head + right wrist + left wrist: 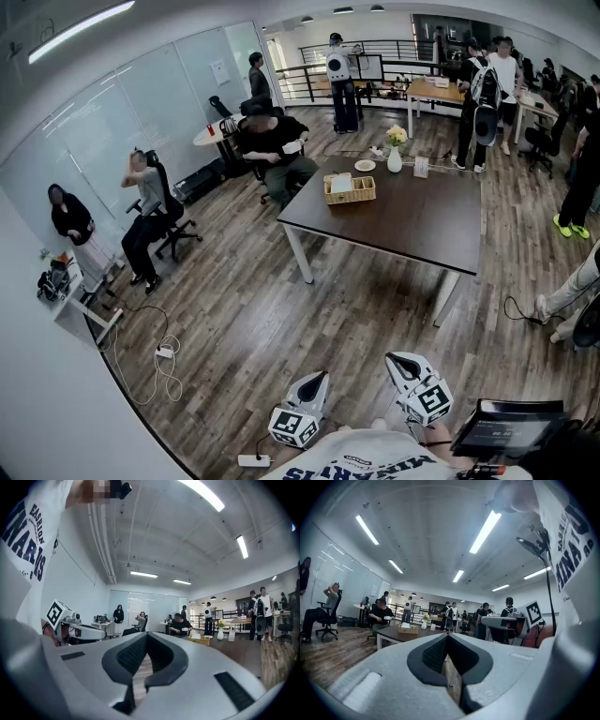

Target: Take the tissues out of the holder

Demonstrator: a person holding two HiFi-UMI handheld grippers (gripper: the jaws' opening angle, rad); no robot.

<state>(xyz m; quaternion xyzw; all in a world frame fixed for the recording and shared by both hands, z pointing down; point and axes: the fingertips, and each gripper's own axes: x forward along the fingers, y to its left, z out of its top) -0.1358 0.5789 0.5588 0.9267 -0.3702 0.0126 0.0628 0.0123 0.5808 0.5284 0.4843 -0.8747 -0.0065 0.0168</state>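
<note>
Tissues (341, 183): a white stack standing up out of the holder's (352, 193) open top, in its left part as the head view shows it; well apart from both hand-held grippers.
Left hand-held gripper (316, 379): lowest in the head view, close to the person's shirt, level and aimed towards the table; jaws pressed together at the tips, nothing between them.
Right hand-held gripper (400, 361): just beside the left one, also level; jaws pressed together, holding nothing.
Floor (281, 319): wood planks, open between the grippers and the table; a white cable with a power strip (166, 352) lies off to the left.
Table (403, 230): dark rectangular top on white legs, its near left corner turned towards the grippers; the near half of the top is bare.
Holder, lie: a woven rectangular basket, upright with its opening upward; its long axis runs left to right across the head view, roughly parallel to the table's far edge.
Holder, place: on the far left part of the top, near the left edge but not at it.
Room round the holder: bare top in front of it and to its right. Beyond it and apart from it stand a plate (365, 165), a white vase (395, 160) with flowers and a small upright card (421, 167).
Beyond the table: a seated person (272, 141) in black is close to the far left corner; standing people are at the far right.
</note>
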